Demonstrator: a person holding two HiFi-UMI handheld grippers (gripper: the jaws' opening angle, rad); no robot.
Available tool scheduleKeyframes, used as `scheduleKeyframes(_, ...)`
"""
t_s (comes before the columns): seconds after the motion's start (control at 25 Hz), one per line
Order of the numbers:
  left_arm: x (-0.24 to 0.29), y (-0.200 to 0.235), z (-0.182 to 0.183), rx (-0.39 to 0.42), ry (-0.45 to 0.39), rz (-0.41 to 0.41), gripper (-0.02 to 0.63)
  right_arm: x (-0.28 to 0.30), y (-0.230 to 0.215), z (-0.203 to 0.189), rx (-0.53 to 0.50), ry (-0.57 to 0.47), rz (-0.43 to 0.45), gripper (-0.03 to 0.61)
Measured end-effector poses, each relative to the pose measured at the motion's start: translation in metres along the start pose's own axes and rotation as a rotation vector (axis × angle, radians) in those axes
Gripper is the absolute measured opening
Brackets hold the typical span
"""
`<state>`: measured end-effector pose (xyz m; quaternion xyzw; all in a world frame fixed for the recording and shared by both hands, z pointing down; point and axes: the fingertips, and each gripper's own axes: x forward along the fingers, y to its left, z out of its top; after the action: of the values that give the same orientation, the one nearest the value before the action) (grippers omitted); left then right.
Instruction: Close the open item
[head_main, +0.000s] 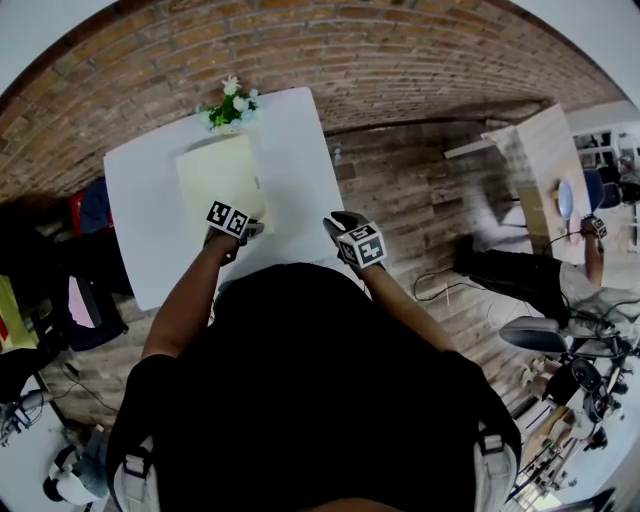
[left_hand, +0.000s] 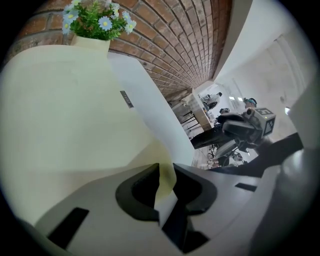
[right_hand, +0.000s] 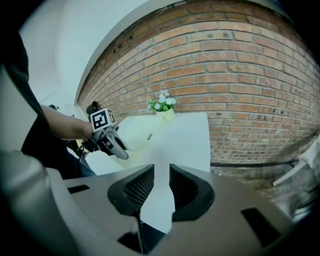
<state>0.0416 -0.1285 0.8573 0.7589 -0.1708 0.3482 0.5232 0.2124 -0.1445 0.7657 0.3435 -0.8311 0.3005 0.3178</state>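
Observation:
A pale yellow folder (head_main: 215, 175) lies flat on the white table (head_main: 300, 150), and its cover fills most of the left gripper view (left_hand: 65, 115). My left gripper (head_main: 238, 228) is at the folder's near right corner. Its jaws (left_hand: 165, 172) are shut on a lifted, curling corner of the yellow cover. My right gripper (head_main: 345, 235) hovers over the table's near right edge, apart from the folder. In the right gripper view it (right_hand: 161, 172) is open, and only bare white table (right_hand: 185, 135) shows between its jaws. The left gripper (right_hand: 117, 147) appears there at the left.
A small pot of white and blue flowers (head_main: 232, 105) stands at the table's far edge, just behind the folder. A brick wall (right_hand: 240, 75) rises beyond it. Bags (head_main: 90, 290) sit on the floor at the left. A wooden desk (head_main: 540, 150) and a person (head_main: 540, 275) are at the right.

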Motion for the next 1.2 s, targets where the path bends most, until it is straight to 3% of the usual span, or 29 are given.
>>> scheduleKeyframes(0.36, 0.004, -0.001, -0.002, -0.004, 0.101, 0.046, 0.097, 0.0, -0.002, -0.002, -0.003, 0.012, 0.006, 0.097)
scheduleKeyframes(0.72, 0.007, -0.011, -0.003, -0.004, 0.099, 0.003, 0.187, -0.002, -0.007, 0.0, -0.016, 0.003, 0.012, 0.098)
scheduleKeyframes(0.8, 0.007, -0.01, -0.003, -0.004, 0.099, 0.011, 0.187, -0.003, -0.008, 0.0, -0.019, 0.011, 0.015, 0.098)
scheduleKeyframes(0.92, 0.007, -0.003, -0.003, -0.009, 0.082, 0.043, 0.101, -0.003, -0.01, 0.0, -0.022, 0.016, 0.019, 0.098)
scheduleKeyframes(1.2, 0.006, -0.001, -0.002, -0.023, 0.05, 0.049, 0.087, -0.003, -0.018, 0.001, -0.04, 0.012, 0.021, 0.098)
